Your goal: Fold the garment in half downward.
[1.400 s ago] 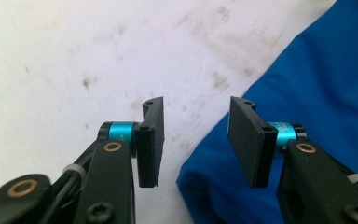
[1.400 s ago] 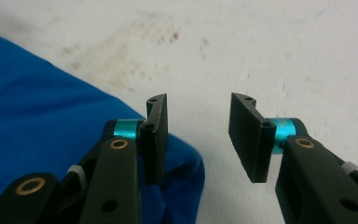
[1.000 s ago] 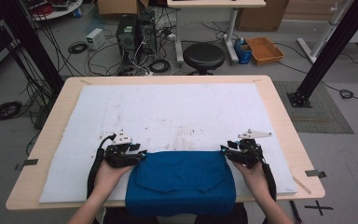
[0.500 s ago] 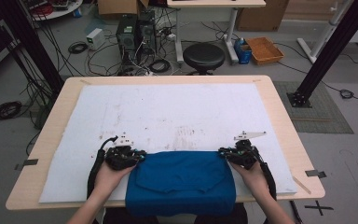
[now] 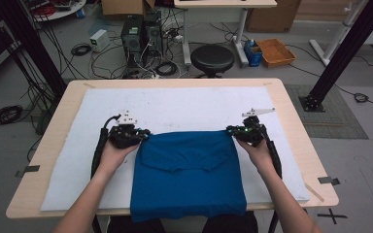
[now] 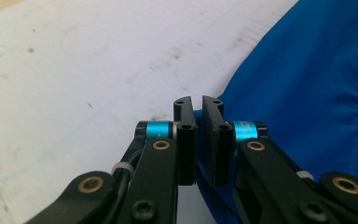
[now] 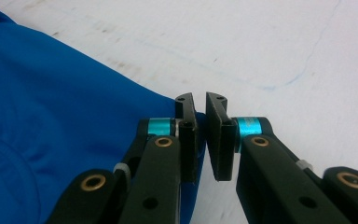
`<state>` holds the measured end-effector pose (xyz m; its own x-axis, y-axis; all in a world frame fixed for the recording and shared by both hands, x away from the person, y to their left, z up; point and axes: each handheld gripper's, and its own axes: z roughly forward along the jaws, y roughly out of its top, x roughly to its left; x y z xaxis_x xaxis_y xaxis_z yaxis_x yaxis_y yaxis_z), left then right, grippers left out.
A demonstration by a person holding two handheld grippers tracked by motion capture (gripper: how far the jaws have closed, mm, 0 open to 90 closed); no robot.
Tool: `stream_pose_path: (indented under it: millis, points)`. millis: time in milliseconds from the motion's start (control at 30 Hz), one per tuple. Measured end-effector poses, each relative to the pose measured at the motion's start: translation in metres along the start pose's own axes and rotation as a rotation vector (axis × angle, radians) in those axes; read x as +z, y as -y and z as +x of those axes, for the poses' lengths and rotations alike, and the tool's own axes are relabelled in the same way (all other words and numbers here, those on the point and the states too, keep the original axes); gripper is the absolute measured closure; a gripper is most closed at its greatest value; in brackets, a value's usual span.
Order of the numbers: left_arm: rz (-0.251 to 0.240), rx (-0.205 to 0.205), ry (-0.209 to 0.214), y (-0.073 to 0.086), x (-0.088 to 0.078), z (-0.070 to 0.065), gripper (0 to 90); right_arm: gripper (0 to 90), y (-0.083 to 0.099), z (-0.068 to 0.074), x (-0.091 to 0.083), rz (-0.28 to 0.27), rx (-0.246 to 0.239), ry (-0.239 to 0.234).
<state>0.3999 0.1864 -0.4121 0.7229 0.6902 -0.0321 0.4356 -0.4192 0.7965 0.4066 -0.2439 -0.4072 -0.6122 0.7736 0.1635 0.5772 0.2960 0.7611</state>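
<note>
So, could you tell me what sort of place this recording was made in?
Most likely a lab or workshop: a wooden table under a white mat, computer towers amid loose cables on the floor, and a black stool behind.

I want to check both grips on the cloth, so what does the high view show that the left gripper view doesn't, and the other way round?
High view: the whole blue cloth, folded, its near edge hanging over the table edge; the right gripper at its far right corner; both forearms; a black stool on the floor beyond.
Left gripper view: close up, the left gripper nearly shut, a thin edge of blue fabric pinched between its black pads.
Both: the left gripper at the cloth's far left corner, and the white table cover under it.
</note>
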Motion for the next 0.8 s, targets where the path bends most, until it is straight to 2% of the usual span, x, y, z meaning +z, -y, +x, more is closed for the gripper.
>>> stream_pose_path:
  millis: [100,167,200,367,433,467,500,533,567,633,700,800]
  points:
    - [0.009,0.001,-0.008,-0.008,0.011,0.012,84.2,84.1,-0.009,-0.008,0.011,0.011,-0.016,0.025]
    - [0.033,0.014,-0.018,-0.013,0.019,0.018,84.2,84.0,-0.014,-0.012,0.017,0.017,-0.016,0.029]
    - [0.035,0.018,-0.016,-0.014,0.022,0.021,84.2,84.0,-0.016,-0.016,0.021,0.003,-0.016,0.029]
    - [0.057,-0.008,-0.015,-0.009,0.033,0.029,83.3,83.6,-0.017,-0.025,0.035,0.039,-0.005,0.034]
    - [0.080,-0.030,-0.046,-0.008,0.034,0.029,65.8,77.7,-0.016,-0.023,0.036,0.045,-0.014,0.059]
    - [0.083,-0.040,-0.056,-0.009,0.032,0.029,65.8,77.7,-0.016,-0.023,0.036,0.045,-0.014,0.059]
    - [0.073,-0.050,-0.058,-0.009,0.029,0.027,61.4,74.5,-0.016,-0.022,0.035,0.038,-0.021,0.074]
    - [0.052,-0.047,-0.088,-0.009,0.019,0.022,56.4,66.3,-0.016,-0.019,0.028,0.012,-0.011,0.093]
    - [0.052,-0.047,-0.088,-0.009,0.019,0.022,53.9,66.3,-0.016,-0.019,0.028,0.012,-0.011,0.093]
    - [0.031,-0.056,-0.076,-0.008,0.008,0.013,53.7,64.1,-0.015,-0.015,0.021,0.003,-0.012,0.101]
    - [0.014,-0.058,-0.090,-0.003,-0.003,0.002,53.8,60.9,-0.013,-0.011,0.012,-0.008,-0.012,0.116]
    - [0.013,-0.106,-0.083,0.009,-0.015,-0.014,54.0,60.0,-0.006,-0.001,-0.004,-0.058,-0.010,0.128]
